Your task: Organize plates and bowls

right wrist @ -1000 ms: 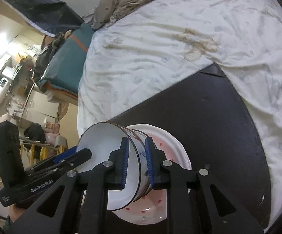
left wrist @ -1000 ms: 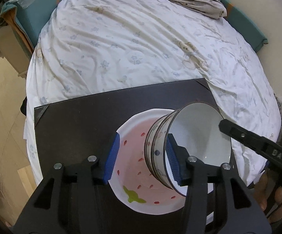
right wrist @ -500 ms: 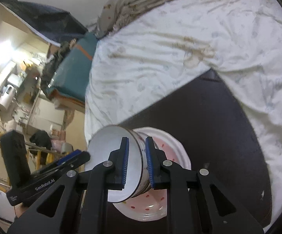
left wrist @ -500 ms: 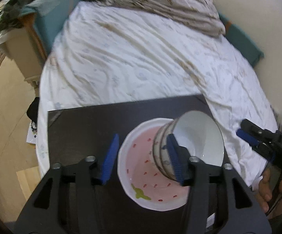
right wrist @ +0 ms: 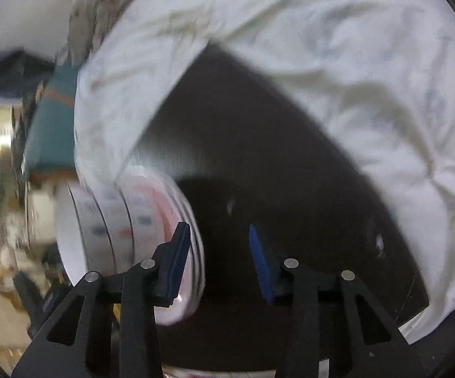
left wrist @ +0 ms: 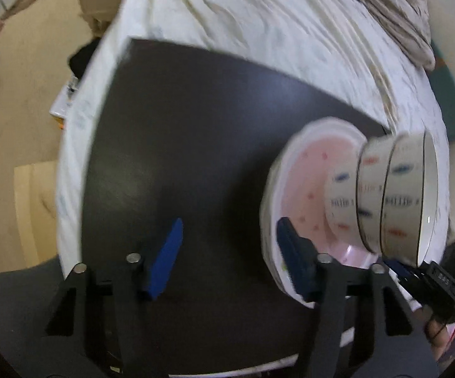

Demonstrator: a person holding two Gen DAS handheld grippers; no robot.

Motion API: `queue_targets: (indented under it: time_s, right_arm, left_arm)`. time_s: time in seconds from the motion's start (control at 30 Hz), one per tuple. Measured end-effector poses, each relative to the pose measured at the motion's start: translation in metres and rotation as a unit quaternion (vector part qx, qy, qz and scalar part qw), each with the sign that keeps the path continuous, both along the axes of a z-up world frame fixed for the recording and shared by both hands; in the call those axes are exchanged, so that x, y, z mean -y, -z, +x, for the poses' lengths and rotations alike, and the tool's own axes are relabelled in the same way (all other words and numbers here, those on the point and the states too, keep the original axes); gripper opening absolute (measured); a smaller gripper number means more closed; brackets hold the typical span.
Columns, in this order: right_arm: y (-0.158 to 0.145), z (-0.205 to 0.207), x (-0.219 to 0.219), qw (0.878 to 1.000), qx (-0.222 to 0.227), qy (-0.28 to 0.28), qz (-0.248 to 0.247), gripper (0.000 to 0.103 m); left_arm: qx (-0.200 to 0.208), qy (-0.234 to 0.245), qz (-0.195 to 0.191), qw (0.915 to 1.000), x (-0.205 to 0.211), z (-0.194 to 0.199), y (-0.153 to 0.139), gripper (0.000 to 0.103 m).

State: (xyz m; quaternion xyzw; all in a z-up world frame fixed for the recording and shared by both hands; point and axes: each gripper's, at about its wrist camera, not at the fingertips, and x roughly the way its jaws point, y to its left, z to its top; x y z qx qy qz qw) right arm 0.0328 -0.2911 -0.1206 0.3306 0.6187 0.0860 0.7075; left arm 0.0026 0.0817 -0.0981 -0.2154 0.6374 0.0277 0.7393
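A stack of three small white bowls [left wrist: 381, 201] with blue and red marks sits in a wide pink-and-white strawberry bowl [left wrist: 303, 189] on the dark board [left wrist: 196, 132]. My left gripper [left wrist: 227, 258] is open and empty, to the left of the stack; its right finger lies by the wide bowl's rim. In the right wrist view the same stack [right wrist: 110, 223] and the wide bowl [right wrist: 180, 208] lie at the left. My right gripper [right wrist: 219, 261] is open and empty, its left finger next to the wide bowl. Both views are blurred.
The dark board lies on a bed with a white quilt [left wrist: 290, 25] around it. A teal cushion [right wrist: 51, 132] and room clutter are at the far left of the right wrist view. Bare floor [left wrist: 13, 119] lies left of the bed.
My right gripper has opened and let go of the small bowls' rim. Both grippers have swung away sideways, so the stack now sits off to the side in each view.
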Motion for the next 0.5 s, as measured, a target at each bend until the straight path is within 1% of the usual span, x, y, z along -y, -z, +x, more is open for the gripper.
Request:
queue_targets:
  time_s: [0.13, 0.17, 0.2, 0.23, 0.3, 0.33, 0.37, 0.4, 0.43, 0.5]
  right_arm:
    - [0.011, 0.001, -0.030, 0.998, -0.014, -0.059, 0.000, 0.040]
    - [0.013, 0.002, -0.036, 0.997, -0.017, -0.069, -0.004, 0.040]
    - [0.016, 0.002, -0.042, 0.997, -0.021, -0.079, -0.008, 0.040]
    - [0.018, 0.002, -0.047, 0.996, -0.023, -0.086, -0.012, 0.040]
    - [0.023, 0.005, -0.055, 0.995, -0.028, -0.098, -0.022, 0.037]
    - [0.026, 0.008, -0.059, 0.994, -0.027, -0.102, -0.016, 0.032]
    - [0.027, 0.010, -0.062, 0.994, -0.026, -0.106, -0.013, 0.025]
    - [0.026, 0.012, -0.065, 0.993, -0.022, -0.112, -0.019, 0.023]
    - [0.026, 0.014, -0.068, 0.992, -0.018, -0.121, -0.032, 0.024]
    - [0.028, 0.016, -0.072, 0.992, -0.017, -0.121, -0.038, 0.024]
  left_arm:
    - [-0.018, 0.031, 0.000, 0.9993, 0.021, 0.004, 0.012, 0.057]
    - [-0.026, 0.035, -0.006, 0.9990, 0.025, 0.005, 0.015, 0.055]
    - [-0.029, 0.037, -0.013, 0.9988, 0.027, 0.007, 0.018, 0.050]
    - [-0.039, 0.044, -0.021, 0.9980, 0.032, 0.008, 0.024, 0.042]
    - [-0.042, 0.051, -0.029, 0.9974, 0.037, 0.009, 0.028, 0.037]
    - [-0.040, 0.055, -0.032, 0.9972, 0.039, 0.010, 0.029, 0.028]
    - [-0.039, 0.061, -0.041, 0.9965, 0.043, 0.012, 0.028, 0.023]
    - [-0.041, 0.065, -0.033, 0.9965, 0.046, 0.014, 0.027, 0.023]
    - [-0.044, 0.063, -0.028, 0.9967, 0.048, 0.015, 0.027, 0.023]
    - [-0.046, 0.057, -0.027, 0.9969, 0.048, 0.018, 0.029, 0.023]
